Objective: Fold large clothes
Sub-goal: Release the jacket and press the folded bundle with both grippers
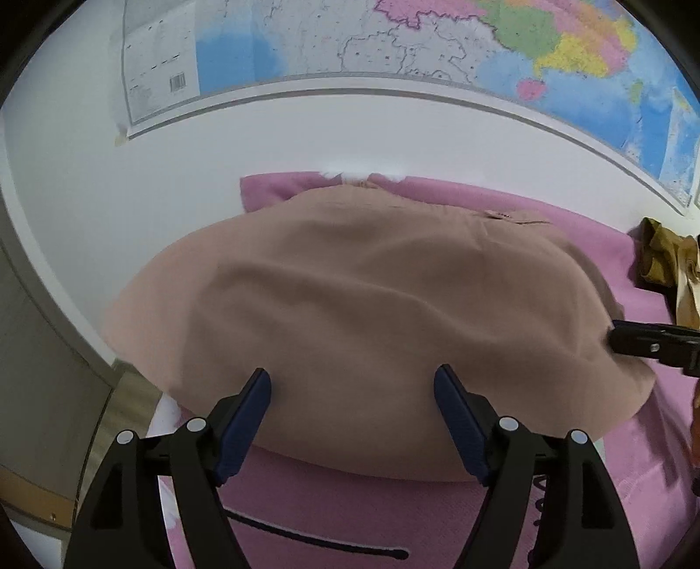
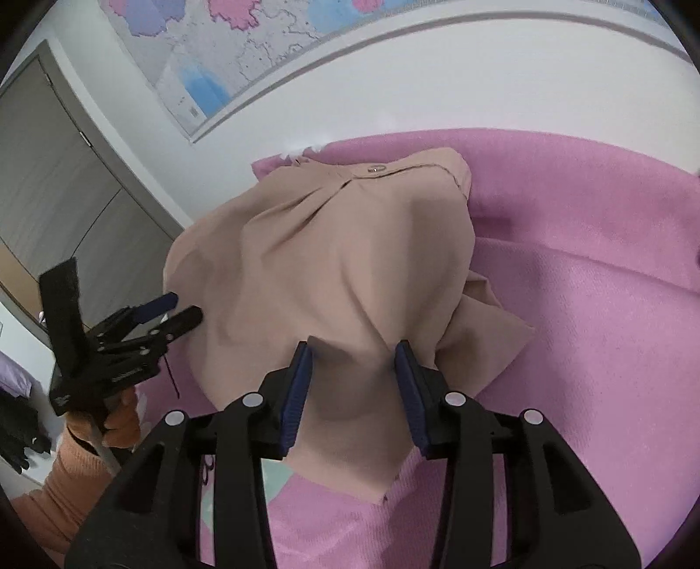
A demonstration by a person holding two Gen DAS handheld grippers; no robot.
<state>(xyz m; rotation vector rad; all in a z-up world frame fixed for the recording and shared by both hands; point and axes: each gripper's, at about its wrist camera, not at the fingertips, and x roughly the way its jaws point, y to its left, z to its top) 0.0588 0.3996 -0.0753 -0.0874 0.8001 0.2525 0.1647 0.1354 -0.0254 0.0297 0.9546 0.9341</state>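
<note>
One tan garment lying part-folded on a pink blanket, attended by two claws.

The garment is judged soft, light and limp, likely to sag and crease; it is best taken at a hem corner or edge, both claws well apart; the left claw is seen wide and empty above the near hem; the right claw stands part open over a raised fold, pads not pressing; one wall map is counted behind.
</note>
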